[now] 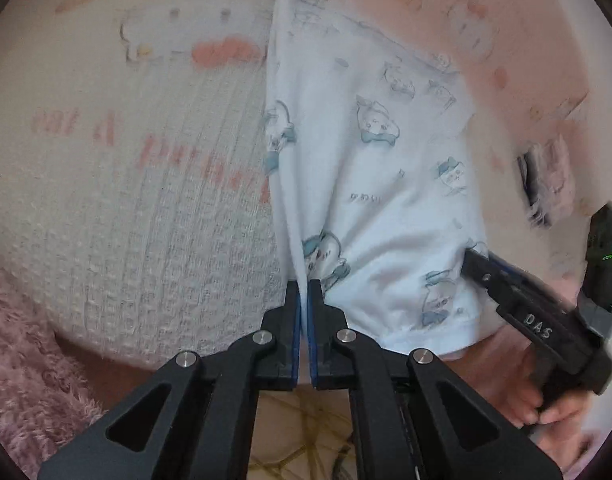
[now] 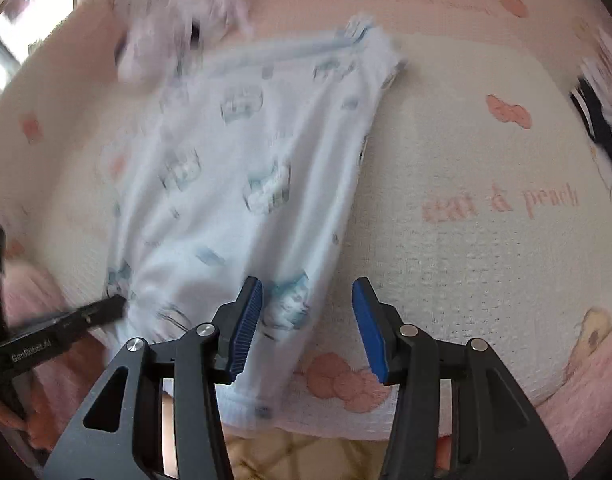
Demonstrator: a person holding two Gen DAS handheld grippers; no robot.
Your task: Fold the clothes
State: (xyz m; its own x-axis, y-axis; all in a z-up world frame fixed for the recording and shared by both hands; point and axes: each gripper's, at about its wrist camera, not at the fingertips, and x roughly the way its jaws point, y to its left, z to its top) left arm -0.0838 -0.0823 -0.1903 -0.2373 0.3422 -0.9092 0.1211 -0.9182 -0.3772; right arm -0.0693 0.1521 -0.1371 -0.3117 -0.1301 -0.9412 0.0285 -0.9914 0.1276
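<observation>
A pale blue garment (image 1: 370, 184) printed with small cartoon figures lies on a cream and pink blanket (image 1: 126, 184). My left gripper (image 1: 305, 292) is shut on the garment's near left edge, cloth pinched between the blue pads. In the right wrist view the garment (image 2: 234, 184) stretches away, blurred. My right gripper (image 2: 308, 312) is open, jaws wide apart over the garment's near right edge, holding nothing. The right gripper also shows in the left wrist view (image 1: 478, 268) at the garment's right edge, and the left gripper shows in the right wrist view (image 2: 118, 304) at its left edge.
The blanket (image 2: 466, 248) carries pink lettering and cartoon prints. A lilac fluffy cloth (image 2: 178, 32) lies beyond the garment. A black and white item (image 2: 598, 128) lies at the far right. A pink fluffy cover (image 1: 30, 360) and a yellowish patterned surface (image 1: 302, 432) lie below the blanket's edge.
</observation>
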